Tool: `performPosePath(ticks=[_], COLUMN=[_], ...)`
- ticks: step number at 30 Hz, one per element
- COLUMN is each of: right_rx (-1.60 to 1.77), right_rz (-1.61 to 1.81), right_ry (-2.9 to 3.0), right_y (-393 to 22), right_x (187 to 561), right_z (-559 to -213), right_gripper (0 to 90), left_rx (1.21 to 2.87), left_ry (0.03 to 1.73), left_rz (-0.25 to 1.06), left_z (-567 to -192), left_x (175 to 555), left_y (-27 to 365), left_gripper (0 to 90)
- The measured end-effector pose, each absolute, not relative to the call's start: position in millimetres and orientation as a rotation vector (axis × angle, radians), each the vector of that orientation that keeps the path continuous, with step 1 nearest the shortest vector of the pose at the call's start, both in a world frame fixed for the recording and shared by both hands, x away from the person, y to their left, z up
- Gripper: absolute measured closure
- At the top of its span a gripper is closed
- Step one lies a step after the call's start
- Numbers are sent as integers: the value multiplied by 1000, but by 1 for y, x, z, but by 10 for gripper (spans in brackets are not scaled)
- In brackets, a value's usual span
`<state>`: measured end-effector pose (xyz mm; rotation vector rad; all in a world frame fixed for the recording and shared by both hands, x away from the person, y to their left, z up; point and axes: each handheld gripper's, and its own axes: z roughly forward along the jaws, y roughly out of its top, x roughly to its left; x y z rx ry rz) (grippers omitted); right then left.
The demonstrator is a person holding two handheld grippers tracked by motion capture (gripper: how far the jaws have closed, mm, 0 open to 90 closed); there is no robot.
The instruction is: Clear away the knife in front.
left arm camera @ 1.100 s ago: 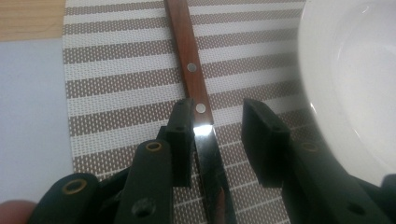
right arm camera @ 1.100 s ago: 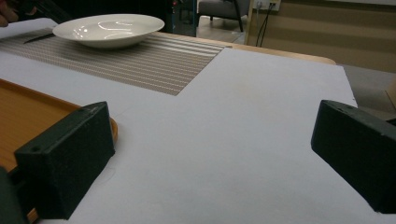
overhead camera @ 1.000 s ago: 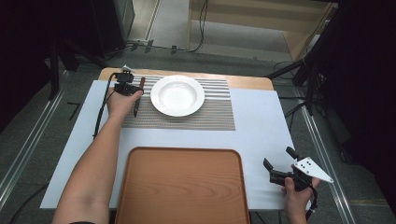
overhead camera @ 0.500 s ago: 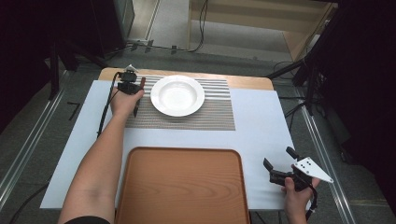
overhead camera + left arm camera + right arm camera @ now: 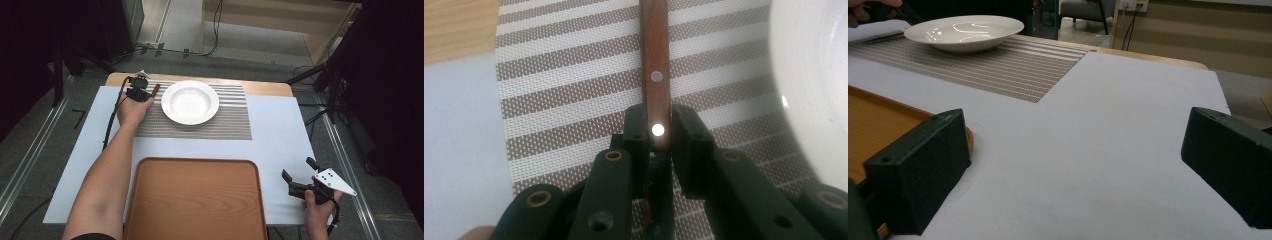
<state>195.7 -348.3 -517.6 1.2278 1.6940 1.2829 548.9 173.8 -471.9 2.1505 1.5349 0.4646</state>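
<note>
The handle point(image 5: 656, 75), brown wood with two bright rivets, lies on the striped mat point(image 5: 220, 125) just left of the white plate point(image 5: 190, 102), and we see it pinched between the jaws of the left gripper point(image 5: 657, 131). In the left gripper view the two black jaws are clenched on the handle's near end, one on each side, with the lower rivet sitting right between them; the handle runs straight away from the camera across the mat's stripes. What is at its far end we cannot tell.

In the high view our left arm reaches far forward from the bottom edge, the forearm stretched diagonally up the table, past the left edge of the tray point(image 5: 195, 200). The left hand point(image 5: 131, 109) rests at the mat's left edge, wrist straight, with the left gripper point(image 5: 145, 93) pointing toward the table's far side and its cable trailing back along the forearm.

The right hand point(image 5: 316, 205) sits low at the table's near right corner, well apart from the left. It holds the right gripper point(image 5: 296, 176) angled up and to the left, its grey plate on top. Its jaws stand wide apart with nothing between them; in the right gripper view we look across bare white table point(image 5: 1128, 130) toward the plate point(image 5: 964, 31) and mat point(image 5: 998, 65), with the tray's corner point(image 5: 878, 120) beside the left jaw.
</note>
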Motion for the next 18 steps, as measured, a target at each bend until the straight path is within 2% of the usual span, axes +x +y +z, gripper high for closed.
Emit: performPosePath(ticks=[5, 18], right_rx=[1224, 1217], right_rz=[1283, 1276], right_ry=[1694, 1700], right_y=[-348, -347], right_x=[196, 196], right_z=[-518, -518], right_gripper=[0, 0], left_rx=[2137, 2140], left_ry=[1513, 1448], left_rz=[430, 438], left_z=[-464, -452], left_x=[544, 517], left_y=[178, 181], left_gripper=[768, 767])
